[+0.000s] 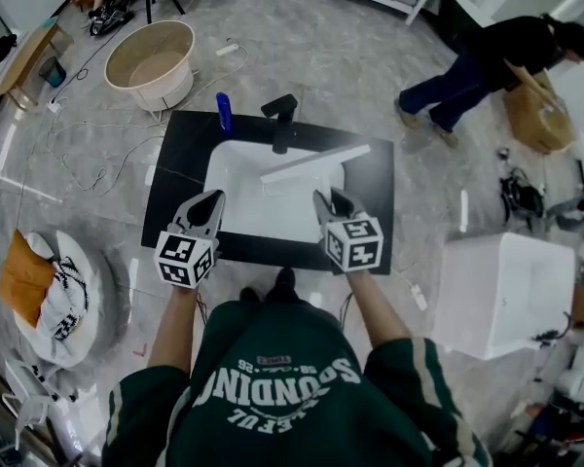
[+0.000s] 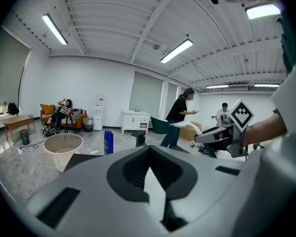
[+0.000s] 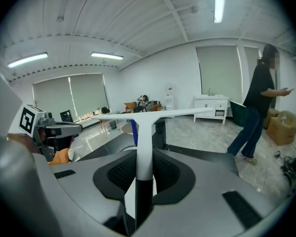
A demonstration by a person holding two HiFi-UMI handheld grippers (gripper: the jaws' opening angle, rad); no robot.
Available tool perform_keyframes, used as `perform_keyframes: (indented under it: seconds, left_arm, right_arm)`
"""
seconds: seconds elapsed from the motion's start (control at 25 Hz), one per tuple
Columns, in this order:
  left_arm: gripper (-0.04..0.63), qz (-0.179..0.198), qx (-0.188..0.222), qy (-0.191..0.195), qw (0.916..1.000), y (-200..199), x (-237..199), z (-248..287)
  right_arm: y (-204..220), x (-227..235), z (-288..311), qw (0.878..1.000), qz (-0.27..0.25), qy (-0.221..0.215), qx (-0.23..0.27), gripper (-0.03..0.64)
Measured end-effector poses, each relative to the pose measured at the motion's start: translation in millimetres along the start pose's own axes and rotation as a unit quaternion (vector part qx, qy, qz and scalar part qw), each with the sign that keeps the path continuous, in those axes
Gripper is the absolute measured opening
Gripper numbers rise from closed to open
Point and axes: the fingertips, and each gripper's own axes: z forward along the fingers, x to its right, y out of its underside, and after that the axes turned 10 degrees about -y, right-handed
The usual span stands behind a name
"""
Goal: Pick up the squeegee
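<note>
The squeegee (image 1: pixel 316 161) is pinched by its handle between the fingers of the right gripper (image 1: pixel 331 200), and its long blade is held in the air over the white sink basin (image 1: pixel 238 197). In the head view most of the handle is hidden behind that gripper. In the right gripper view the squeegee (image 3: pixel 144 132) is seen as a smooth white T whose stem turns dark where it sinks between the ribbed black pads of the right gripper (image 3: pixel 144 154); its lower end is covered there. The fingers of the left gripper (image 1: pixel 212 202) are pressed together at the tips, with nothing held. In its own view only a pale sliver shows behind the tips of the left gripper (image 2: pixel 149 149). The basin is set in a flat black bench (image 1: pixel 180 163), whose near edge is cut off by the grippers.
</note>
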Motion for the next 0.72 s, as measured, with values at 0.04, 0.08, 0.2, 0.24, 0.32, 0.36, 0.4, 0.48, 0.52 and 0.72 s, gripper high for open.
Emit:
perform_keyframes:
  seconds: [0.04, 0.08, 0.2, 0.24, 0.32, 0.36, 0.4, 0.48, 0.52, 0.72]
  left_arm:
    - [0.002, 0.000, -0.001, 0.000, 1.0000, 0.2, 0.3, 0.4]
    - [0.002, 0.000, -0.001, 0.000, 1.0000, 0.3, 0.6, 0.7]
    - [0.002, 0.000, -0.002, 0.002, 1.0000, 1.0, 1.0, 2.1]
    - [0.002, -0.001, -0.003, 0.002, 1.0000, 1.7, 0.9, 2.7]
    - [0.002, -0.002, -0.005, 0.003, 1.0000, 2.9, 0.7, 3.7]
    - [0.002, -0.002, -0.006, 0.004, 1.0000, 3.2, 0.8, 4.0]
    - [0.002, -0.002, -0.006, 0.004, 1.0000, 3.3, 1.0, 4.1]
    - [0.002, -0.003, -0.007, 0.006, 1.0000, 4.0, 1.5, 4.2]
    - [0.002, -0.004, -0.007, 0.006, 0.9999, 4.3, 1.5, 4.4]
    - [0.002, -0.005, -0.007, 0.007, 0.9999, 5.8, 1.4, 6.8]
  right_arm:
    - [0.2, 0.0, 0.0, 1.000, 0.000, 0.000, 0.000, 0.077]
    - [0.3, -0.3, 0.0, 1.000, 0.001, 0.000, -0.001, 0.077]
    - [0.7, -1.0, 0.6, 1.000, 0.002, -0.001, -0.002, 0.077]
    - [1.5, -1.1, 1.1, 1.000, 0.003, -0.001, -0.003, 0.077]
    - [2.7, -1.1, 1.5, 1.000, 0.005, 0.000, -0.003, 0.077]
    - [3.0, -1.0, 1.3, 1.000, 0.006, 0.000, -0.003, 0.077]
    - [3.3, -1.0, 1.0, 1.000, 0.007, 0.001, -0.003, 0.077]
    - [4.3, -1.1, 0.6, 1.000, 0.006, 0.002, -0.004, 0.077]
    - [4.7, -1.0, 0.6, 1.000, 0.006, 0.002, -0.005, 0.077]
    - [6.4, 0.1, 1.7, 1.000, 0.010, 0.003, -0.007, 0.077]
